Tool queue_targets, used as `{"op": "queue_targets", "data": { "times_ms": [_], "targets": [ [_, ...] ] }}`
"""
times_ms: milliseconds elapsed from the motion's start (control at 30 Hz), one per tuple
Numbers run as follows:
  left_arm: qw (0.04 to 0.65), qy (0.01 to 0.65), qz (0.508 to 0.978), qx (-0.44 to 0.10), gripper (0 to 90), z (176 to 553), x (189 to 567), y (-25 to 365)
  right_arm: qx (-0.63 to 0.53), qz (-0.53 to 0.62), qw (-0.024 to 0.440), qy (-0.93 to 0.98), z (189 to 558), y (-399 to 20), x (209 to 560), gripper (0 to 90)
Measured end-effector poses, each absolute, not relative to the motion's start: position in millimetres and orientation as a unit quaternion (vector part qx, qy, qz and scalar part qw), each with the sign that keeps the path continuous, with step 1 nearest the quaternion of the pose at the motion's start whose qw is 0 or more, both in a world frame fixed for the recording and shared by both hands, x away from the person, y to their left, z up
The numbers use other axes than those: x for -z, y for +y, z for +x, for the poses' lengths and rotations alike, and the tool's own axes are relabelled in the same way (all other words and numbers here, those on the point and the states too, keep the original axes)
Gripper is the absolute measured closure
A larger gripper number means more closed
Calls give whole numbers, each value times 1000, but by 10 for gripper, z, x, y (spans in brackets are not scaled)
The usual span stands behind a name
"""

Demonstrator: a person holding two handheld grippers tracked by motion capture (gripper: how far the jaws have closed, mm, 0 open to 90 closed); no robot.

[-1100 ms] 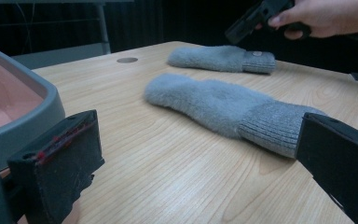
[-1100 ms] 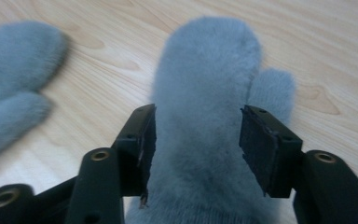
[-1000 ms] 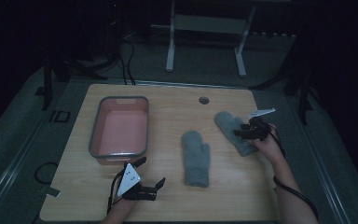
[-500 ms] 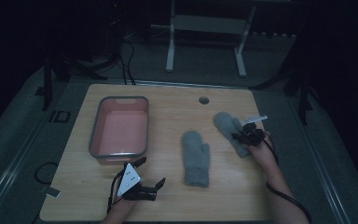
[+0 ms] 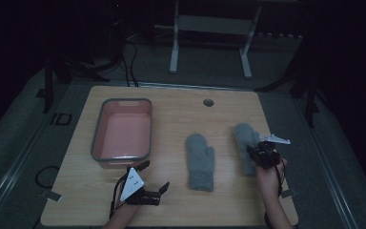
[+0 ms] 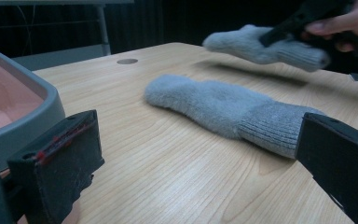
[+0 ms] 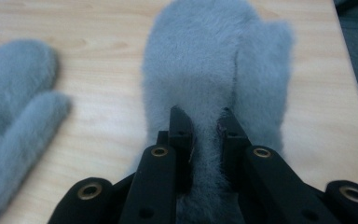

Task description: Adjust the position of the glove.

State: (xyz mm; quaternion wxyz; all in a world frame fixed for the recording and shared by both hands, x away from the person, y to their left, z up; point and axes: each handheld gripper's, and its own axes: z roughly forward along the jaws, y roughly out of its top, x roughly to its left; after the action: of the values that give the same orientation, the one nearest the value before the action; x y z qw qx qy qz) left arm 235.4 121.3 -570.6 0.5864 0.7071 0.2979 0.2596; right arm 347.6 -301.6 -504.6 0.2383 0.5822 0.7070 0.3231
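Note:
Two grey fuzzy mittens are on the wooden table. One mitten (image 5: 201,162) (image 6: 223,105) lies flat in the middle, cuff toward me. My right gripper (image 5: 259,153) (image 7: 205,123) is shut on a fold near the cuff of the other mitten (image 5: 243,135) (image 7: 214,60). In the left gripper view that right mitten (image 6: 261,44) hangs slightly above the table with a shadow beneath it. My left gripper (image 5: 155,175) (image 6: 196,140) rests open near the front edge, between the tub and the middle mitten, holding nothing.
A pink tub with a grey rim (image 5: 97,138) (image 6: 37,100) stands at the left of the table. A round hole (image 5: 208,102) sits near the far edge. Metal stand legs (image 5: 174,52) are on the floor beyond the table.
My right gripper has drawn back toward the near edge with the right mitten pinched in it, and the mitten has shifted with it. The left gripper has not moved.

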Motion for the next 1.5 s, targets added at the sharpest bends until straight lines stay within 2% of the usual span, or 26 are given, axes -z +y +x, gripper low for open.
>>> {"op": "queue_targets", "data": {
  "times_ms": [67,100,167,233,267,500,567,633,733,833,900,1000,1133,1300,1500],
  "targets": [
    [587,299,707,-258,10,2357,5706,1214,-323,594,249,693,3394,-3058,5044,801],
    [587,299,706,-258,10,2359,5706,1216,-326,604,231,689,3341,-3081,5060,801],
    [588,299,706,-257,10,2359,5706,1217,-330,609,240,680,3234,-3085,5080,800],
    [587,298,707,-258,10,2356,5706,1215,-350,620,218,668,3143,-3126,5112,799],
    [586,297,708,-259,10,2354,5706,1214,-340,616,238,669,3106,-3115,5129,797],
    [587,298,708,-257,10,2354,5706,1217,-323,609,240,684,3082,-3117,5303,775],
    [586,297,709,-257,10,2355,5705,1214,-326,623,199,682,3127,-3159,5414,721],
    [586,297,708,-257,10,2355,5706,1215,-323,615,209,689,3153,-3149,5474,629],
    [586,297,708,-258,10,2353,5706,1213,-324,612,221,687,3165,-3159,5470,548],
    [585,295,709,-261,10,2348,5706,1207,-345,611,219,678,3129,-3188,5407,493],
    [585,294,709,-262,10,2346,5706,1206,-352,608,222,676,3115,-3209,5339,502],
    [586,300,706,-259,10,2350,5706,1220,-353,593,221,689,3137,-3220,5218,459],
    [586,301,707,-259,10,2352,5706,1227,-365,575,202,704,3224,-3228,5116,396],
    [587,301,706,-256,10,2355,5706,1228,-375,544,171,731,3385,-3300,5074,400],
    [587,303,706,-257,10,2356,5706,1227,-339,544,180,746,3401,-3307,5149,417]
  ]
}}
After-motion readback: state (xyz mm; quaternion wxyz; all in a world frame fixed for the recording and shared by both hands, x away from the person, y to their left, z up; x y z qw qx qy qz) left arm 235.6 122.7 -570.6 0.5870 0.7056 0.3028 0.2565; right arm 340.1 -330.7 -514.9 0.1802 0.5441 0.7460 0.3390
